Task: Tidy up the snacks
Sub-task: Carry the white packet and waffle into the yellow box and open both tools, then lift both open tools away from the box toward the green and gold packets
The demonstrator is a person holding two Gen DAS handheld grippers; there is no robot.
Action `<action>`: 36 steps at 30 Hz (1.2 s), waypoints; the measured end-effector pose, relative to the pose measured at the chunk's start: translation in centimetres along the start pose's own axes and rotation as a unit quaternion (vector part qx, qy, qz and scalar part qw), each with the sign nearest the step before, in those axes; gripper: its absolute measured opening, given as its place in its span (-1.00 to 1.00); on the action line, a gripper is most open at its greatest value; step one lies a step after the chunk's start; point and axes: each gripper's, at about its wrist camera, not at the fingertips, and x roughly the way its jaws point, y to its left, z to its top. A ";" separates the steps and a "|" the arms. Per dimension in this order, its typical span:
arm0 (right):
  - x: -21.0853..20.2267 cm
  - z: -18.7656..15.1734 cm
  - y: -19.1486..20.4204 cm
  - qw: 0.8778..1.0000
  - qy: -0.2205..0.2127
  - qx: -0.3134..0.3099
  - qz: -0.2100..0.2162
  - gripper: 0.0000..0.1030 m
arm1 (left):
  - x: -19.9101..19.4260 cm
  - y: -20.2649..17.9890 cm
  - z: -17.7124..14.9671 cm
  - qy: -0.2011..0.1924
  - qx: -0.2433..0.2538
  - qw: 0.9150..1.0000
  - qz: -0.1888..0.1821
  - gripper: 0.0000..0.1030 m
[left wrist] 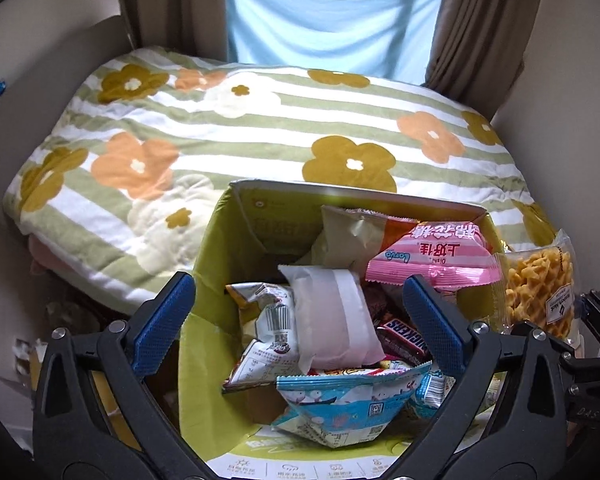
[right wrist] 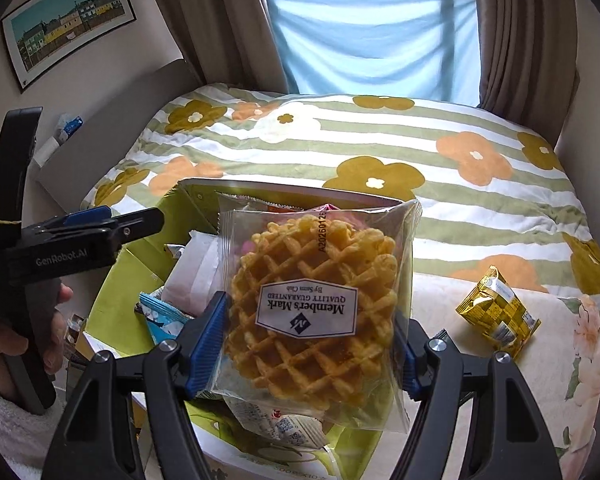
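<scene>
A flowered quilt (left wrist: 260,128) covers the bed. On it stands a green box (left wrist: 216,248) full of snacks: a pink marshmallow bag (left wrist: 432,258), a white packet (left wrist: 332,320), a "Snickers" bar (left wrist: 406,330). The right gripper (right wrist: 310,340) pinches a "Member's Mark" waffle bag (right wrist: 312,308) above the box. The left gripper (left wrist: 300,312) hangs over the box, jaws spread, empty. A yellow packet (right wrist: 496,316) lies apart.

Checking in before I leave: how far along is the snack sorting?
Mostly done: the green box already holds many packets. In hand: the right gripper grips a waffle pack above it; the left gripper is open, empty. Left: one yellow packet beside the box.
</scene>
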 end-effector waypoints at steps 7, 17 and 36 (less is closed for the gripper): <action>0.2 0.4 1.6 0.999 0.008 -0.029 0.025 0.32 | -1.3 2.2 -2.1 0.005 -0.044 0.999 0.016 0.99; 2.0 1.5 5.1 0.997 0.003 -0.081 0.014 0.90 | -3.5 4.8 -3.4 0.001 -0.073 0.997 0.025 0.99; -2.5 -0.9 3.4 0.998 -0.026 -0.054 -0.006 0.99 | -4.6 3.1 -4.3 0.003 -0.054 0.999 -0.004 0.99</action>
